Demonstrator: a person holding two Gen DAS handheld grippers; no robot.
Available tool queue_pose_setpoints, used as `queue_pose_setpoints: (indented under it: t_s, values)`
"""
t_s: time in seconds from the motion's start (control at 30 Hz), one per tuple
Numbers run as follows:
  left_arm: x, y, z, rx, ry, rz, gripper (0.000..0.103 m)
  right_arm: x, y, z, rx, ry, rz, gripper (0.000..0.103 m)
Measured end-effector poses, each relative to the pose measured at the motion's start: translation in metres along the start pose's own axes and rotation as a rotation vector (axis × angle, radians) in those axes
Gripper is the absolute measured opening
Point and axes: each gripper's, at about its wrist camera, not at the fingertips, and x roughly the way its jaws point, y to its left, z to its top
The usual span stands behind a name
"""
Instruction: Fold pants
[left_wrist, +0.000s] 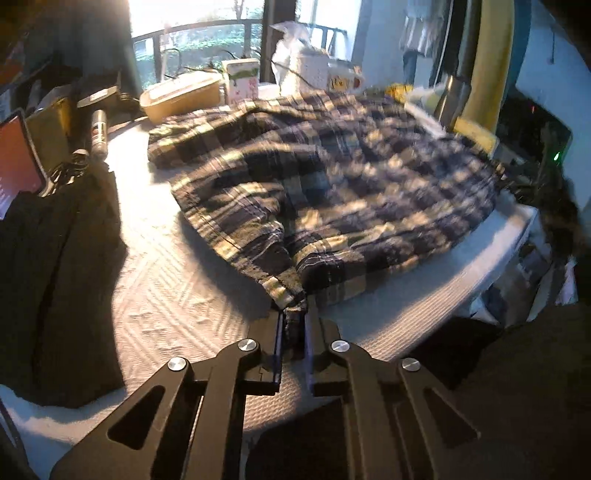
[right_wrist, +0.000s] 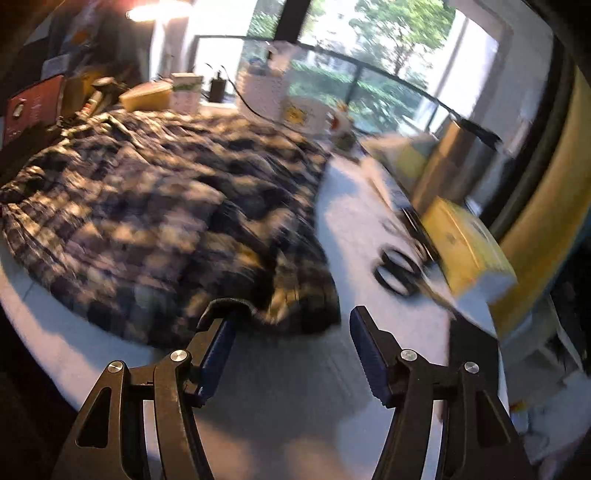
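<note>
Blue, white and dark plaid pants (left_wrist: 332, 177) lie crumpled across a table with a white textured cover (left_wrist: 166, 288). In the left wrist view my left gripper (left_wrist: 294, 321) is shut on the nearest corner of the pants, and a tuft of plaid cloth shows between its pads. The right wrist view is blurred. It shows the pants (right_wrist: 147, 206) spread over the left half of the table (right_wrist: 288, 387). My right gripper (right_wrist: 291, 319) stands open at their near edge. A dark hem drapes over its left fingertip (right_wrist: 218, 325), and nothing is pinched between its fingers.
A dark folded garment (left_wrist: 55, 277) lies at the left, beside a screen (left_wrist: 14, 162) and a spray can (left_wrist: 99, 133). A tan container (left_wrist: 181, 96), cartons and mugs (left_wrist: 343, 79) line the back by the window. Scissors (right_wrist: 397, 273) and a yellow box (right_wrist: 469, 251) sit at the right edge.
</note>
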Motion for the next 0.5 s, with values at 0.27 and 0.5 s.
queue_pose_setpoints:
  t_s: [0.27,0.5]
  values:
    - [-0.059,0.011,0.017,-0.024,-0.080,-0.061,0.008,-0.010,0.018,0.023,0.016,-0.080,0.072,0.018]
    - [-0.063,0.001,0.010,0.022,0.010,-0.121,0.008,-0.058,0.008,0.024,0.043,-0.098,0.003,0.017]
